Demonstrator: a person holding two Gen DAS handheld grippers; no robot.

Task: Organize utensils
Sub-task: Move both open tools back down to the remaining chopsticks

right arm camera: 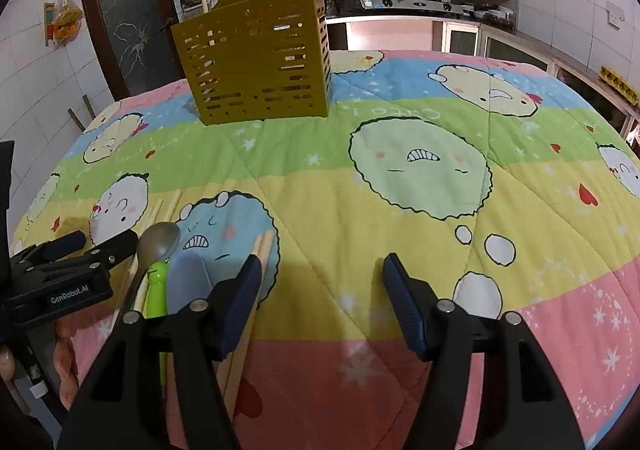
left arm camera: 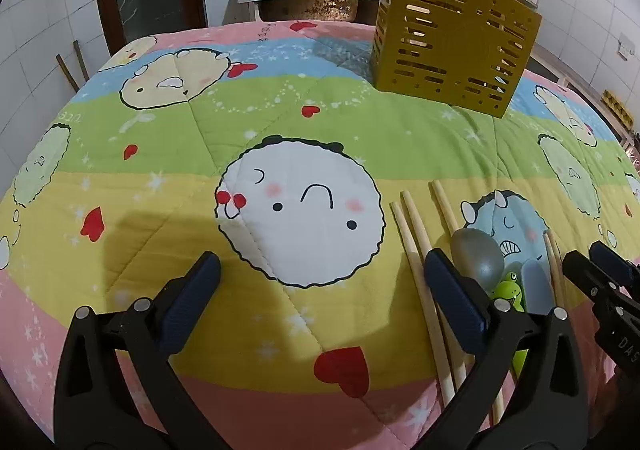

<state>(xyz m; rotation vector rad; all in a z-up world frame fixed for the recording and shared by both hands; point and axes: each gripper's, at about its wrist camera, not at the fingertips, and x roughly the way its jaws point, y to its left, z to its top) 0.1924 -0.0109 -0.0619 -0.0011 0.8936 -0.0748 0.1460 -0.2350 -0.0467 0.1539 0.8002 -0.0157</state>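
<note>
Both grippers are hovering low over the near edge of a cartoon-print quilt [left arm camera: 280, 121], and both are standing wide open with nothing between their fingers. The left gripper [left arm camera: 322, 292] is looking out over a white smiling face on the cloth; its right finger [left arm camera: 456, 294] is lying over the near ends of a group of wooden chopsticks [left arm camera: 416, 250], which are resting flat on the quilt and pointing toward the far side.

Just right of that finger, a metal spoon [left arm camera: 476, 254] is lying bowl-up, with a green frog-handled utensil [left arm camera: 510, 290] and a pale blue-grey spoon [left arm camera: 536, 282] beside it, and another pair of chopsticks [left arm camera: 554, 262] further right. All of these are sitting in the stretch between the two grippers, outside either open gap.

From the right wrist view, the right gripper [right arm camera: 322, 292] is pointing at bare yellow cloth, while its left finger [right arm camera: 240, 302] is covering the second chopstick pair, the spoons lying just left of it.

A mustard-yellow slotted utensil holder [left arm camera: 452, 45] is standing upright on the far part of the quilt, well apart from the loose utensils, with a few chopstick ends sticking up out of it.
</note>
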